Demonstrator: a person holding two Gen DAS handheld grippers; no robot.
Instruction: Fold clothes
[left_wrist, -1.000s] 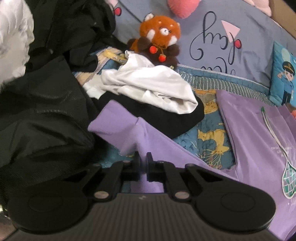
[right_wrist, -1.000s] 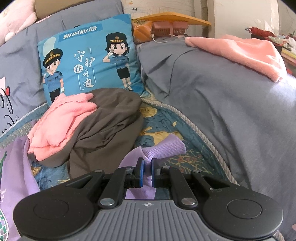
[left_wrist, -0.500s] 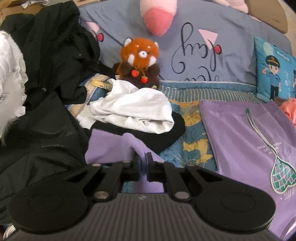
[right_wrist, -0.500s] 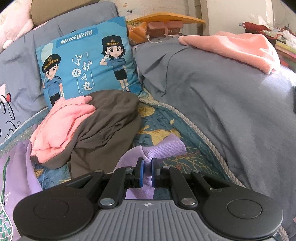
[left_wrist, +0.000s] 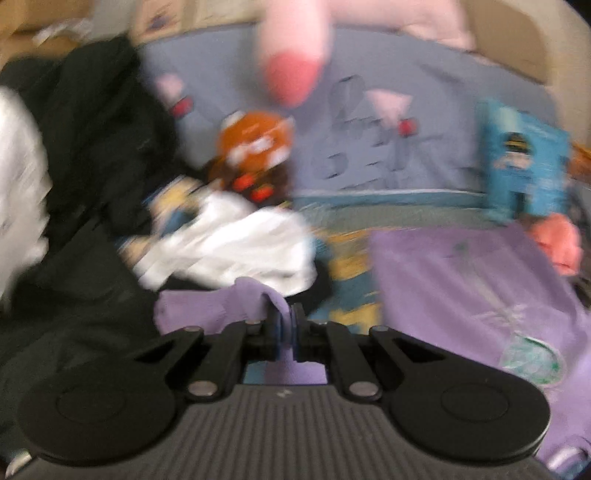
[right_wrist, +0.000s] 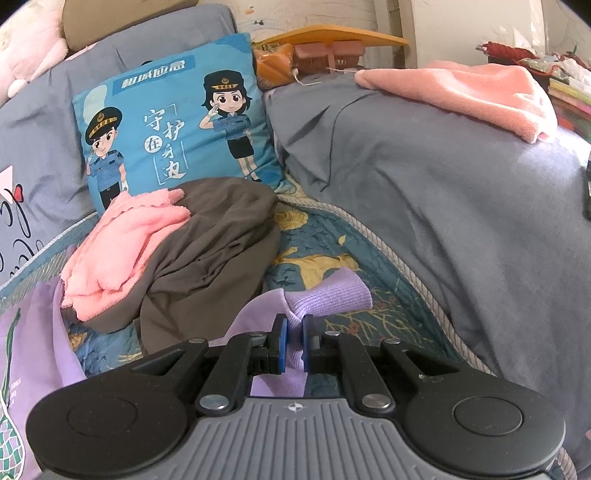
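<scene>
Purple sweater (left_wrist: 461, 291) spread on bed (right_wrist: 317, 236) below blue cushion (right_wrist: 177, 122), sleeves out sideways. Left gripper (left_wrist: 285, 325) jaws clamp one cuff, right gripper (right_wrist: 293, 341) jaws the other. Cushion print: "守护在身边".

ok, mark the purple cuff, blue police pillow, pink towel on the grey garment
purple cuff (right_wrist: 332, 291): right wrist view, ribbed end
blue police pillow (right_wrist: 173, 122): right wrist view, printed front
pink towel (right_wrist: 125, 243): right wrist view, middle

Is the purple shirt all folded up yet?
Not yet. The purple shirt lies spread flat on the bed, and the left gripper and right gripper each pinch a sleeve end.
</scene>
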